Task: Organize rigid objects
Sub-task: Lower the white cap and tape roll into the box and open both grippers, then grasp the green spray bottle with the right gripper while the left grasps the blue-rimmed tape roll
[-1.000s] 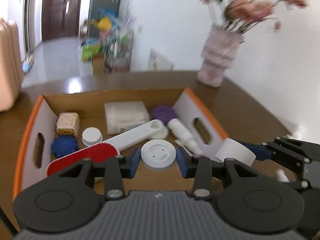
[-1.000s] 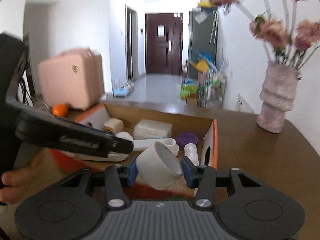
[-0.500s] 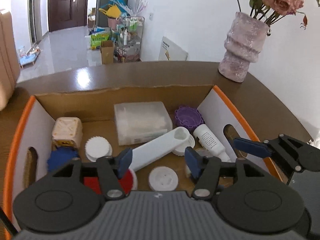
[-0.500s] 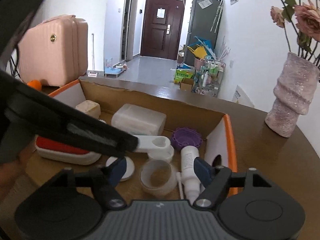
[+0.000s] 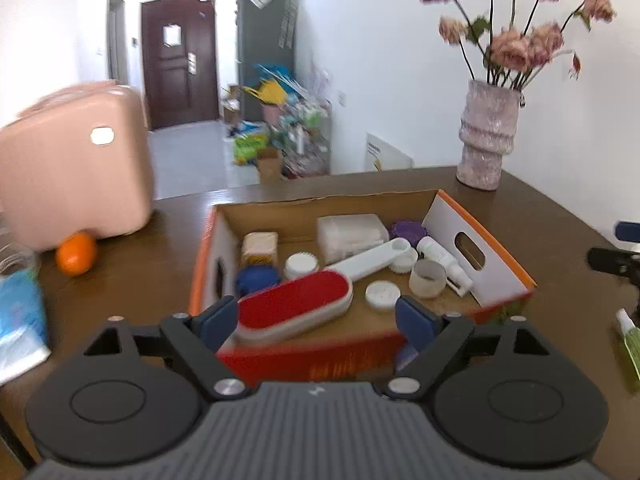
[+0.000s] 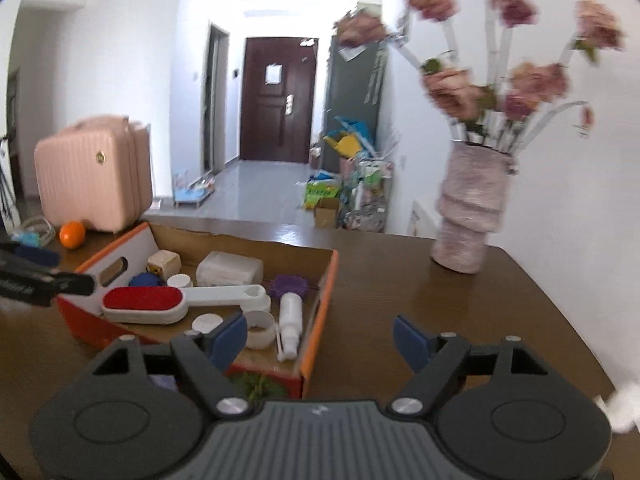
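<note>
Judging by the well-filled box (image 5: pixel 504 268), you look nearly finished: both the left gripper (image 5: pixel 316 316) and right gripper (image 6: pixel 320 340) gape empty (a green bottle (image 5: pixel 629 344) waits outside).

The box (image 5: pixel 476 224) is set on the worktop (image 5: pixel 560 232). Inside it, the lint brush (image 5: pixel 296 310) is laid toward its near left, the tape ring (image 5: pixel 427 278) and the spray bottle (image 5: pixel 442 258) by its right wall, and the lidded container (image 5: pixel 350 234) at its back. Left of the box an orange (image 5: pixel 76 254) is found before a suitcase (image 5: pixel 72 164); behind its right corner a vase (image 5: pixel 486 140) is placed.
</note>
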`<state>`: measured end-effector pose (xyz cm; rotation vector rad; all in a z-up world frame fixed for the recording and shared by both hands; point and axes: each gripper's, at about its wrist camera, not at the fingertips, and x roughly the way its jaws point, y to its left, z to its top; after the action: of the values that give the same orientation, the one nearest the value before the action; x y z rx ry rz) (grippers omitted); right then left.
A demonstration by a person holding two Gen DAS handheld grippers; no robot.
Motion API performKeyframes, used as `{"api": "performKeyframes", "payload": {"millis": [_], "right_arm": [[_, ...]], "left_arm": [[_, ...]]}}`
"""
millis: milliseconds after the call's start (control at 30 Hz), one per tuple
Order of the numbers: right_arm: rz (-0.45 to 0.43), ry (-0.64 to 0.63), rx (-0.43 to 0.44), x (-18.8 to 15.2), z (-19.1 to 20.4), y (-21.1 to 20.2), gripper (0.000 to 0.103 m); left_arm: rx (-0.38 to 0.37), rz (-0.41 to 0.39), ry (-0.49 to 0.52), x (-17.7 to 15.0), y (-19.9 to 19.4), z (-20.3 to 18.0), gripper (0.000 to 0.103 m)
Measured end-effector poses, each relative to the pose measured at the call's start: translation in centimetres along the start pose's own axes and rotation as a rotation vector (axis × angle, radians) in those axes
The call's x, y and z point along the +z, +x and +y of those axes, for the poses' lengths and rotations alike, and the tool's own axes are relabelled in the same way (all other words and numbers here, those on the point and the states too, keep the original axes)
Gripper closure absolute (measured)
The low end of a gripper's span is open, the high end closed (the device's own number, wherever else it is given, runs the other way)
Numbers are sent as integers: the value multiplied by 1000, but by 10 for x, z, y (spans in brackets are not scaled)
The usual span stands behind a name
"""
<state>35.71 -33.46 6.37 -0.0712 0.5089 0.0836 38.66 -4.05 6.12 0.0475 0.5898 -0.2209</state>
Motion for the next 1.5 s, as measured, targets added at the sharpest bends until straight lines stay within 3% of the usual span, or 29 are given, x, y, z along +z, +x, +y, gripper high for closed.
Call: {"api": "performKeyframes", "payload": {"millis": [200, 300, 433, 533, 633, 833, 967, 1067, 1133, 1300, 1433, 1500], "right_arm": [[-39, 54, 32, -64, 10, -81, 20], [-46, 71, 58, -103, 21, -107, 20], [-50, 134, 58, -146, 24, -133, 20], [-38, 127, 86, -160, 22, -141, 20], [-47, 119, 51, -166, 18, -143, 20], [-84, 173, -88, -173, -17, -145, 21], [-49, 215, -192, -172, -48, -128, 25], [-14, 239, -235, -170, -69, -109, 31], [27, 238, -255, -168, -81, -91, 43], [135, 228, -239, -165, -94, -49, 62], [146, 210, -192, -160, -90, -31, 72], [147, 204, -154, -156, -86, -26, 73]], "left_arm": [[15, -95, -84, -65, -87, -10, 4], [38, -103, -107, -102, -115, -21, 4], [74, -79, -146, -138, -134, -33, 4], [78, -53, -142, -149, -134, -41, 3], [98, -49, -147, -153, -131, -51, 3], [90, -62, -93, -148, -115, -75, 3], [77, -66, -62, -136, -92, -90, 3], [57, -85, -10, -122, -70, -101, 3], [38, -84, 36, -114, -51, -109, 3], [50, -57, 59, -90, 2, -113, 5], [26, -47, 14, -73, 40, -105, 6], [-10, -42, -13, -68, 56, -99, 6]]}}
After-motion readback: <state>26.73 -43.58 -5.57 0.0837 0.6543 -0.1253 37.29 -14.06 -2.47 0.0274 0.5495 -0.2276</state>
